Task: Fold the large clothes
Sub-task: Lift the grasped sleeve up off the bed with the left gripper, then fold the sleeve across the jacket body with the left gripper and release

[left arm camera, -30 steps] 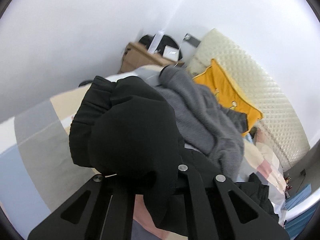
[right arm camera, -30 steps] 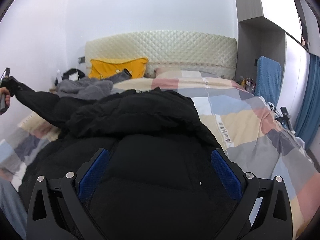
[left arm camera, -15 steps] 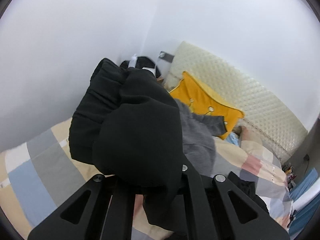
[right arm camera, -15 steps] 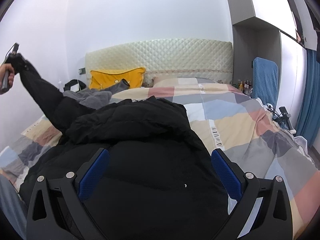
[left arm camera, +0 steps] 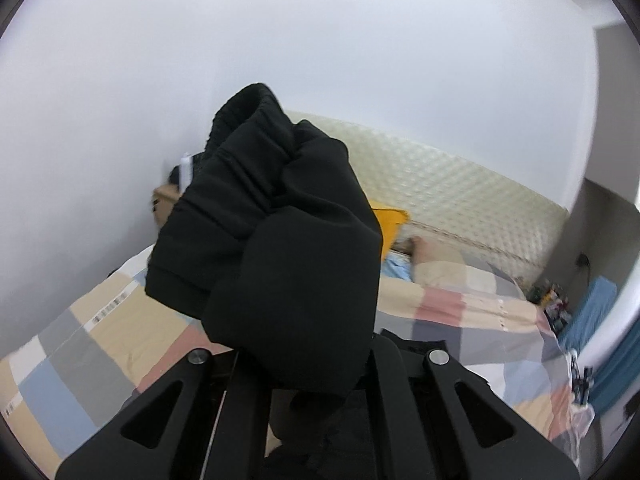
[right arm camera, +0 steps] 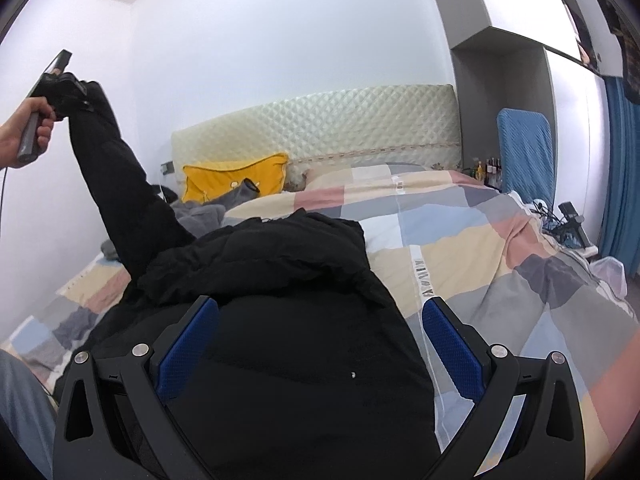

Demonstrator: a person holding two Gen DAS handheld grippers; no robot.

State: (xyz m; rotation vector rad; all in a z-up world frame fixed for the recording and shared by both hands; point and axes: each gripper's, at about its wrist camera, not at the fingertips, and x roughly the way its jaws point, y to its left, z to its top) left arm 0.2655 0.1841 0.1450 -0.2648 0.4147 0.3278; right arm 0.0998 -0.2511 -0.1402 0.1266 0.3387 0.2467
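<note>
A large black padded jacket point(right arm camera: 280, 320) lies on the bed, body and hood towards me. Its left sleeve point(right arm camera: 116, 168) is stretched up and to the left, off the bed. My left gripper point(right arm camera: 66, 88), held in a hand point(right arm camera: 20, 136), is shut on the sleeve's cuff end. In the left wrist view the bunched sleeve point(left arm camera: 280, 220) fills the middle and hides the fingertips of the left gripper point(left arm camera: 304, 360). My right gripper point(right arm camera: 320, 308) hovers just over the jacket's body, its blue pads point(right arm camera: 188, 344) wide apart and open, nothing pressed between them.
The bed carries a patchwork duvet point(right arm camera: 480, 248) with a quilted cream headboard point(right arm camera: 340, 120). A yellow pillow point(right arm camera: 236, 176) and a grey garment point(right arm camera: 200, 212) lie at the head, left. A blue cushioned thing point(right arm camera: 524, 148) and clutter stand right of the bed. A grey trouser leg point(right arm camera: 20, 400) shows at bottom left.
The left gripper has risen and swung away with the sleeve, pulling it from low over the bed to stretched high. The right gripper has drifted slightly and stays open over the jacket.
</note>
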